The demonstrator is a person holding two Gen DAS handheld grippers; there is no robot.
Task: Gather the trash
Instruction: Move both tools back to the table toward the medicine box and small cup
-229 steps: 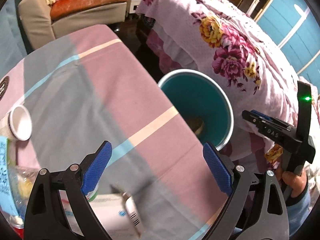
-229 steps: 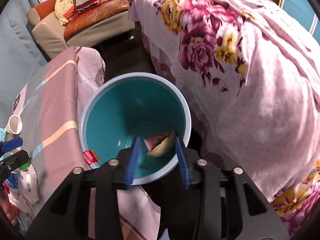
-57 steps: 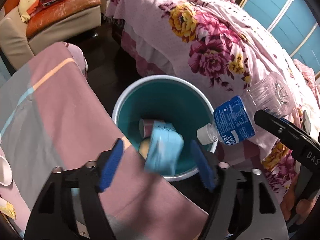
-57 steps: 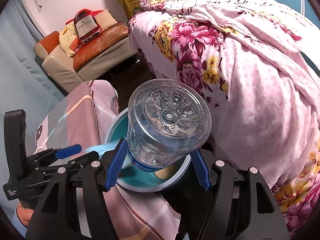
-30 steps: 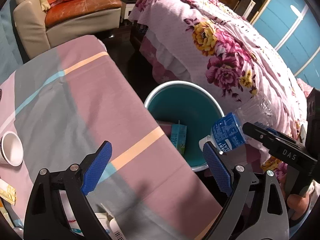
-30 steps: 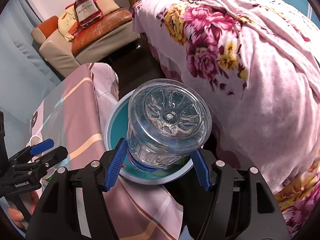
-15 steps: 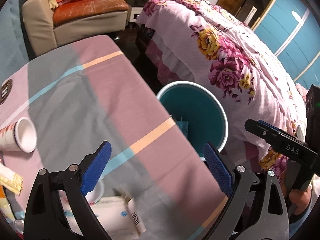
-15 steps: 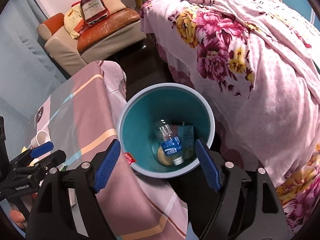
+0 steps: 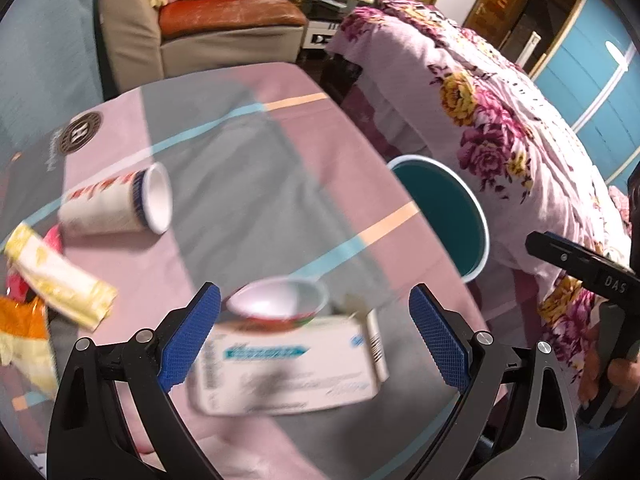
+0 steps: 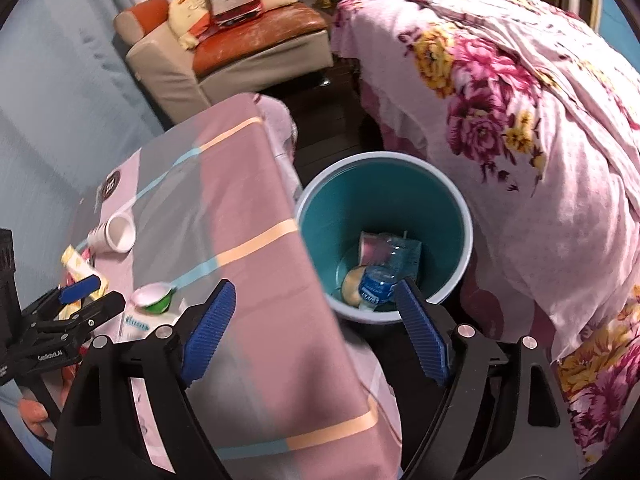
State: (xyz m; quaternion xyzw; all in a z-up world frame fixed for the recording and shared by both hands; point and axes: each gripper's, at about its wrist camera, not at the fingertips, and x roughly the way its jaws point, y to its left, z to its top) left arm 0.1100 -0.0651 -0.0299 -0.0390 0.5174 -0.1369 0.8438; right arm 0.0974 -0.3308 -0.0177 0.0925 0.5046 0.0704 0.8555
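The left claw [image 9: 314, 340] is hanging with its blue pads spread wide and gripping nothing, low in the left wrist view, over a white carton [image 9: 286, 364] that is lying flat on the desk [image 9: 256, 168] between the two pads. A small white tub [image 9: 278, 304] with a red and green side is sitting just beyond the carton, touching or nearly touching its far edge. A paper cup [image 9: 116, 208] is lying on its side at the left middle of that view, and below it, near the left edge, a yellow wrapper [image 9: 60, 280] is resting beside an orange packet [image 9: 20, 320]. The teal trash bin [image 10: 424, 196] is standing on the floor right beside the desk, between it and the flowered bed [image 10: 520, 120], filling the centre of the right wrist view. Inside the bin, a clear bottle with a blue label [image 10: 378, 284] is lying on top of other pieces, a pale blue carton [image 10: 412, 252] among them. The right claw [image 10: 316, 330] is also gaping wide and empty, hovering low in its own view over the desk's edge and the bin's near rim.
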